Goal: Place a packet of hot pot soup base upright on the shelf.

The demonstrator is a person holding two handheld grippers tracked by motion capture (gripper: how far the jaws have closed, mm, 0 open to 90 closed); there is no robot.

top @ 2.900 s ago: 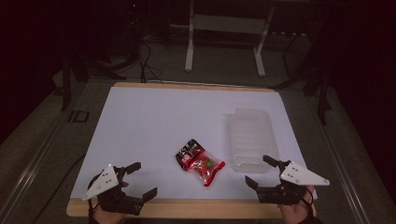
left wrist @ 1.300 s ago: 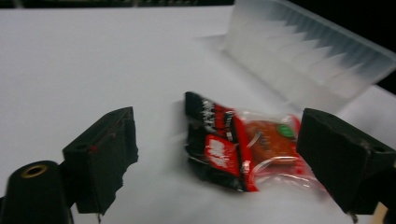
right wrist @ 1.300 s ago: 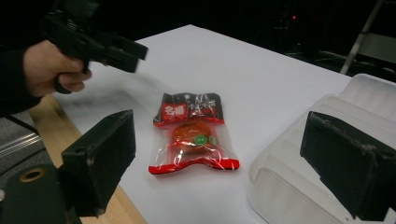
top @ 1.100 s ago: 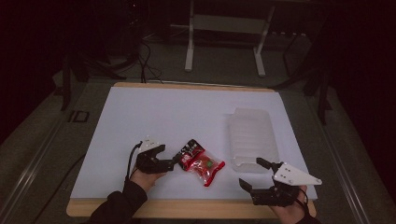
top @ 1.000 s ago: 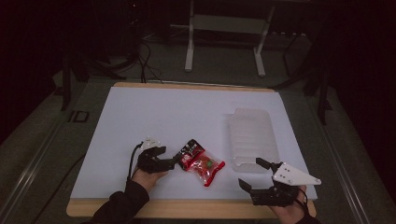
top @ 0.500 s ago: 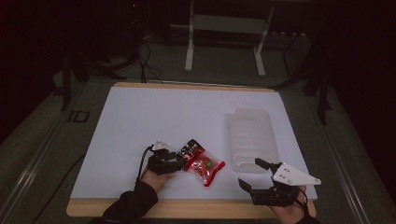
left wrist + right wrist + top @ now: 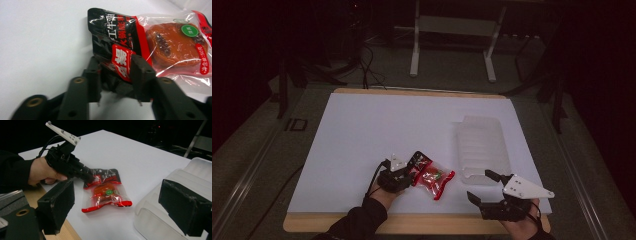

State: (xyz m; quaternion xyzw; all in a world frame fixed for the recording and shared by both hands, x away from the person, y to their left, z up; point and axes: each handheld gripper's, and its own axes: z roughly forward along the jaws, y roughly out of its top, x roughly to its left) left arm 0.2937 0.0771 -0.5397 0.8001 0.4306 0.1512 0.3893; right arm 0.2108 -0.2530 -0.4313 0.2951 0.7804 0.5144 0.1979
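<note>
Packet (image 7: 150,42) corner is clamped between left gripper (image 7: 116,75) jaws on sheet (image 7: 377,135); right gripper (image 7: 484,187) is held apart beside tray (image 7: 482,145).

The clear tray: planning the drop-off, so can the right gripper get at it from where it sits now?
Probably yes. The right gripper is open beside the near end of the clear tray, with only bare table between; the snack packet and left gripper sit off to the side.
</note>
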